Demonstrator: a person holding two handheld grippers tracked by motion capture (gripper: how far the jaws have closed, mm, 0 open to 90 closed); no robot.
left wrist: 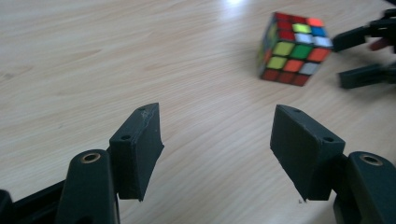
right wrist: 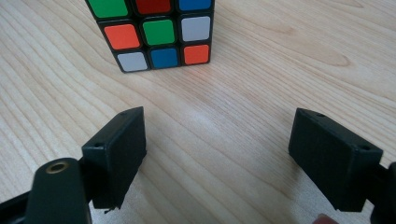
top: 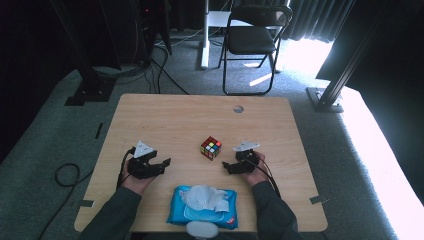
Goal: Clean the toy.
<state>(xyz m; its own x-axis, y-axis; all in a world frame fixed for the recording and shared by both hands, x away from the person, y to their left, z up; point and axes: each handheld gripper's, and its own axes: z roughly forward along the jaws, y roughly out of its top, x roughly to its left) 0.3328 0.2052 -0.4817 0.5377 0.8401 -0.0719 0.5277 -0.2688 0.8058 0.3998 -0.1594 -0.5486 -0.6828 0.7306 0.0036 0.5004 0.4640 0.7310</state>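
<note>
Nearest the lens in my high view, at the bottom centre, lies a blue pack of wipes with a white tissue bunched out of its top. Above it, in the middle of the wooden table, stands the scrambled puzzle cube. My left gripper sits at lower left of the cube, well apart from it, jaws spread with nothing between them. My right gripper is just right of the cube and near it, not touching, jaws also apart. A folding chair stands beyond the table at the top.

In my left gripper view, the two black jaws rise from the bottom edge, wide apart over bare wood. The cube sits at upper right, with the right gripper just beside it at the right edge.

In my right gripper view, the jaws stand wide open over bare wood, and the cube rests on the table at the top, left of centre, clear of both jaws.
</note>
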